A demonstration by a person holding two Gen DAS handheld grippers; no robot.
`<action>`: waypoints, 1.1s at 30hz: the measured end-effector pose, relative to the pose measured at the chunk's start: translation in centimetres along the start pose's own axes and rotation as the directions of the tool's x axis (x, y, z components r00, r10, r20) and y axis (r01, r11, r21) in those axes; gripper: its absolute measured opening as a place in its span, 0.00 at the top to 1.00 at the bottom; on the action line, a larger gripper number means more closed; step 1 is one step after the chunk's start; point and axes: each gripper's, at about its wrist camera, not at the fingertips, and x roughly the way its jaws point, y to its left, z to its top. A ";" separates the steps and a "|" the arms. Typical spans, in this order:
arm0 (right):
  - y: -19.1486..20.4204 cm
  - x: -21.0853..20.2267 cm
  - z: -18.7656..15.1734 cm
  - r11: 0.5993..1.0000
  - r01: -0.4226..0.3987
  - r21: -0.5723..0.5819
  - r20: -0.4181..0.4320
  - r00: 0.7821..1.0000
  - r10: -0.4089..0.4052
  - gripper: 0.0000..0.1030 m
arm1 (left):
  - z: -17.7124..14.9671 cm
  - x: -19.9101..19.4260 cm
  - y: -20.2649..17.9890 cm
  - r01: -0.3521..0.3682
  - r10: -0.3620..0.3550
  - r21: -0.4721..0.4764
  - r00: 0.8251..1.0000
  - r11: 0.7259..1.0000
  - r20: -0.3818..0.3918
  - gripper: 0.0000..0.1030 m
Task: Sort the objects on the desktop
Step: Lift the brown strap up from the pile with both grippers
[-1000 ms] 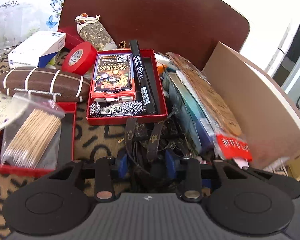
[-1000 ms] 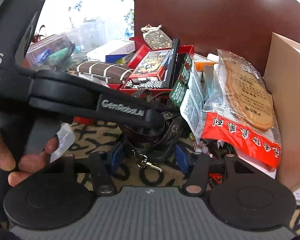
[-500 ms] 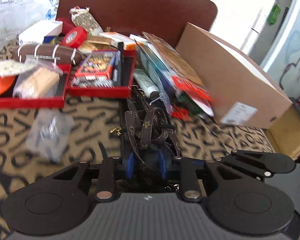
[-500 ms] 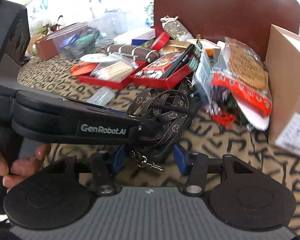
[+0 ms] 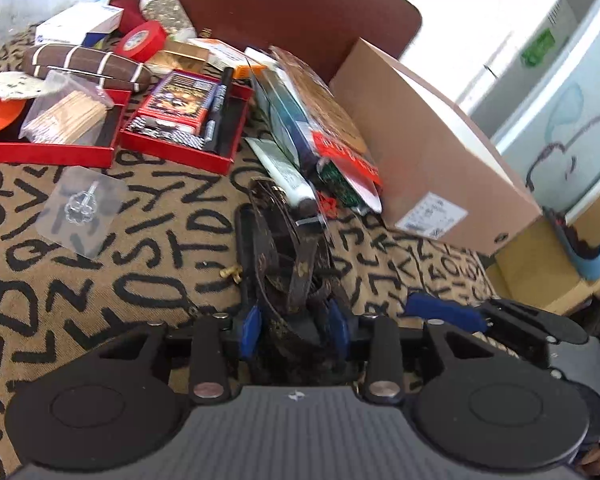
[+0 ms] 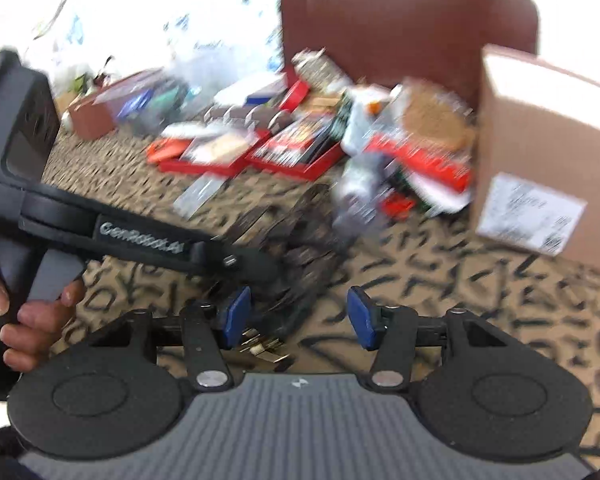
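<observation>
My counter's got this tan cloth (image 5: 148, 264) with black letters printed all over it. Right behind the counter there's a dark brown chair back (image 5: 284, 8). Past the chair it's just blown-out daylight, super bright. Off to the right of the chair is a pale blue wall (image 5: 560, 120) with a dark doodle on it.

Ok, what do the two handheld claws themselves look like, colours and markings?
Both look alike: the left claw and right claw have blue finger pads on black linkages, round black discs and a ribbed grey body. The left one's black arm reads GenRobot.AI, above a grey handle.
</observation>
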 end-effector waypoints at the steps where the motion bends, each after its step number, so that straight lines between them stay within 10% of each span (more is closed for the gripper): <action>1: -0.3 0.0 0.2 1.000 0.018 0.004 0.012 1.000 -0.018 0.49 | 0.2 -0.2 0.1 -0.014 0.014 -0.008 1.000 1.000 0.015 0.49; 23: -3.0 5.7 3.5 0.973 0.230 0.031 0.059 0.971 -0.231 0.61 | 1.9 1.7 0.4 -0.025 0.024 0.010 1.000 1.000 0.005 0.39; 33: -3.1 6.9 4.1 0.989 0.150 -0.007 0.060 0.987 -0.150 0.69 | 2.0 4.0 0.4 -0.036 0.036 0.041 0.999 0.999 0.001 0.50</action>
